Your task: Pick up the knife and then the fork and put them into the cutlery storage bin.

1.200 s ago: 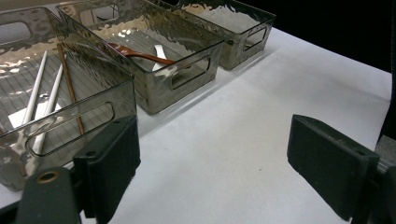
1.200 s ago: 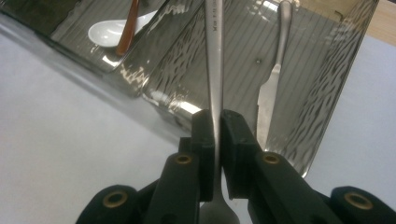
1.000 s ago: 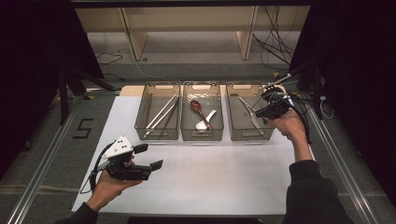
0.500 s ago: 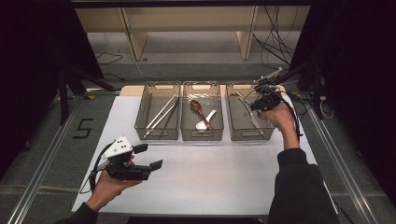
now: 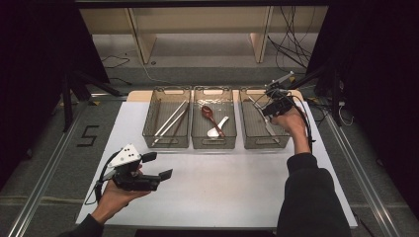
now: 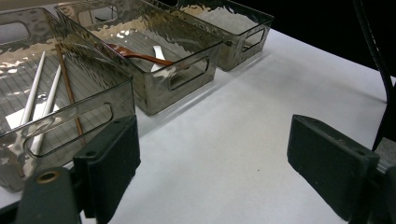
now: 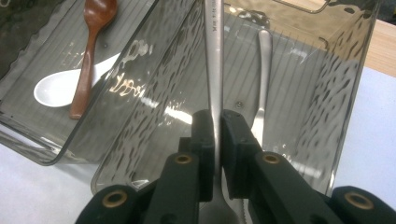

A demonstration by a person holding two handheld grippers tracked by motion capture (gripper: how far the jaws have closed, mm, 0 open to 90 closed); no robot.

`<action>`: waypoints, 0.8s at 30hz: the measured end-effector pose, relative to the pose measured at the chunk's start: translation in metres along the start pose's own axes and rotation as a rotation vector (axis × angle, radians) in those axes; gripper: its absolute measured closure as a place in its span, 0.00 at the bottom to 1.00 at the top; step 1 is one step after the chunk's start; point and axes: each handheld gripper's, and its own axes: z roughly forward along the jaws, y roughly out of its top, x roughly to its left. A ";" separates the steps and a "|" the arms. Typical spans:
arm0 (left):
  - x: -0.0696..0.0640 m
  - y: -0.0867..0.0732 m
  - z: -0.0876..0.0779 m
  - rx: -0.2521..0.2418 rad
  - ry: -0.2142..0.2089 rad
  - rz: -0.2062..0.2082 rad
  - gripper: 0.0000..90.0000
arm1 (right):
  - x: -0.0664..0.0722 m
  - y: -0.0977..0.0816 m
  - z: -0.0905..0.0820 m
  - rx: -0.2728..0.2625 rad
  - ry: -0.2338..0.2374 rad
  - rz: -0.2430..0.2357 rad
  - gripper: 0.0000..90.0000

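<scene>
Tongs of the left hand [image 5: 157, 166] stand open and empty over the bench [image 5: 232, 187]. Farther off, the right tongs [image 7: 216, 140] clamp a steel knife [image 7: 214, 56] over the right bin [image 5: 247, 133]. It seems stiff, slippery, light; a grip near the middle suits.

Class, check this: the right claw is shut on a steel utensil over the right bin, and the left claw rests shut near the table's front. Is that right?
Not quite. The left claw is open, its jaws wide apart with nothing between them, as the left gripper view shows. The rest stands: the right claw is shut on the steel utensil over the right bin.
</scene>
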 end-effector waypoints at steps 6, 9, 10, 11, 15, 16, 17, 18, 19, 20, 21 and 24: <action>0.000 0.000 0.000 -0.001 -0.002 -0.001 0.18 | -0.001 0.004 0.004 0.003 -0.015 0.009 0.94; 0.001 0.000 0.000 0.002 -0.002 -0.002 0.18 | 0.000 0.006 0.007 0.009 -0.022 0.010 0.94; 0.001 0.000 0.000 0.001 -0.002 -0.001 0.18 | 0.001 0.006 0.007 0.010 -0.022 0.009 0.94; 0.001 0.000 0.000 0.000 -0.003 -0.001 0.18 | 0.001 0.006 0.008 0.007 -0.022 0.010 0.94; 0.000 0.000 0.000 -0.001 -0.003 -0.002 0.18 | 0.003 0.008 0.012 0.013 -0.032 0.011 0.94; 0.000 0.000 0.000 -0.001 -0.003 -0.002 0.18 | 0.003 0.008 0.013 0.014 -0.037 0.009 0.94; 0.000 0.000 0.000 -0.001 -0.004 -0.002 0.18 | 0.004 0.009 0.014 0.015 -0.041 0.006 0.94; 0.000 0.000 0.000 0.000 -0.004 -0.002 0.18 | 0.004 0.009 0.015 0.013 -0.046 0.004 0.94; 0.000 0.000 0.000 -0.001 -0.004 -0.002 0.18 | 0.004 0.009 0.016 0.013 -0.053 0.003 0.93; 0.000 0.000 0.000 -0.001 -0.004 -0.002 0.18 | 0.005 0.010 0.018 0.014 -0.061 -0.002 0.93; 0.000 0.000 0.000 -0.001 -0.004 -0.002 0.18 | 0.005 0.010 0.019 0.004 -0.071 -0.004 0.89; 0.000 0.000 0.000 -0.001 -0.004 -0.003 0.18 | 0.006 0.012 0.017 -0.038 -0.074 -0.016 0.87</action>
